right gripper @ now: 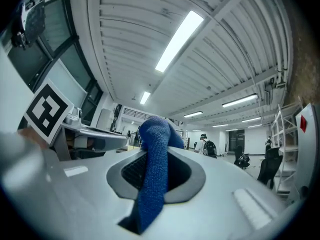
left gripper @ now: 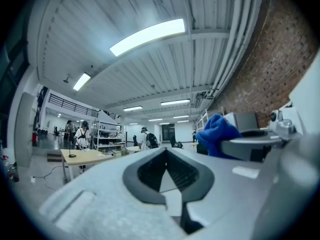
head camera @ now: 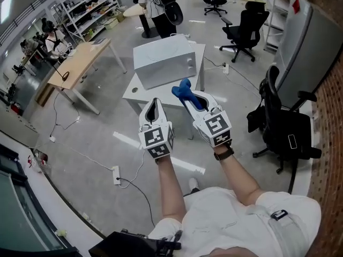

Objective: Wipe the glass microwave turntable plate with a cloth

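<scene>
Right tool (right gripper: 159,151) tight on a bunched, deep-blue, knit-textured cloth (right gripper: 151,186).

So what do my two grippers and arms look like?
Both the left gripper and right gripper have pale grey bodies, dark grey jaw pads and a cube with black-and-white square markers. The forearms are bare below a white short-sleeved shirt, with a dark watch on the right wrist.

Open floor (head camera: 91,143) before microwave (head camera: 163,63) on table (head camera: 134,95)
</scene>
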The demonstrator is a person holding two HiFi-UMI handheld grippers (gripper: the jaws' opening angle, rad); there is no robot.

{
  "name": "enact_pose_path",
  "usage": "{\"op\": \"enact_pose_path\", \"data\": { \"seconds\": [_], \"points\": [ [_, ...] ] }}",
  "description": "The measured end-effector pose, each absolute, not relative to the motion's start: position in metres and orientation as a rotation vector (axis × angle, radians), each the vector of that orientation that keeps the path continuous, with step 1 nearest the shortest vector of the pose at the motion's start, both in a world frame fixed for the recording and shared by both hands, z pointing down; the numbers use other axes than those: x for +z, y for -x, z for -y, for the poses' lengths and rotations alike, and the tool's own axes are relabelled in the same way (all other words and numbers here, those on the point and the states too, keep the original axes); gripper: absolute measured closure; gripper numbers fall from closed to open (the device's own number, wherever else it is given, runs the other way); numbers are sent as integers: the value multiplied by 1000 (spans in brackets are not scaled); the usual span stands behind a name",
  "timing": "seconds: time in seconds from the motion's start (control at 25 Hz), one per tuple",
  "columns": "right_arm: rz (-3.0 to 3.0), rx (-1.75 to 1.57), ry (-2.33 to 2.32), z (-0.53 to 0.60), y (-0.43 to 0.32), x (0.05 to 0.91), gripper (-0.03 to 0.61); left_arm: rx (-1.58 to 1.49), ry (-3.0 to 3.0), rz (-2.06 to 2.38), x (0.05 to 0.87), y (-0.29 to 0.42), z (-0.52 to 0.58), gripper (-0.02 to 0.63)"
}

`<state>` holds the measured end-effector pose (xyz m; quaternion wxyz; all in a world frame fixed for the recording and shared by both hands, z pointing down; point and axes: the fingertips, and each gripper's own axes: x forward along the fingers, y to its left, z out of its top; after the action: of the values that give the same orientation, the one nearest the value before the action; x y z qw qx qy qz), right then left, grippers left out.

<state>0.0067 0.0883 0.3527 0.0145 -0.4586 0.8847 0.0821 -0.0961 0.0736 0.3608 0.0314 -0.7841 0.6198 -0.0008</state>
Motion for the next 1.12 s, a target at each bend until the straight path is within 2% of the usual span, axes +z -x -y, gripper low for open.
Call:
{"op": "enact_pose_path", "data": {
  "seconds": [0.2,0.48,0.72,1.12],
  "points": [
    [-2714,276,1463,-42,15,338,526,9,2424,-1879,357,125,-25,615],
    [-2744,209,1518,20,12,365,528,-28,2514,-1867,385,134,26,614],
    [-2748,42,1429,84,7,373,528,64,2500,-1883,377,148,77,612],
    [-2808,-53,1225,240,-41,362,529,-37,2485,-1780,341,91,212,611]
  ]
}}
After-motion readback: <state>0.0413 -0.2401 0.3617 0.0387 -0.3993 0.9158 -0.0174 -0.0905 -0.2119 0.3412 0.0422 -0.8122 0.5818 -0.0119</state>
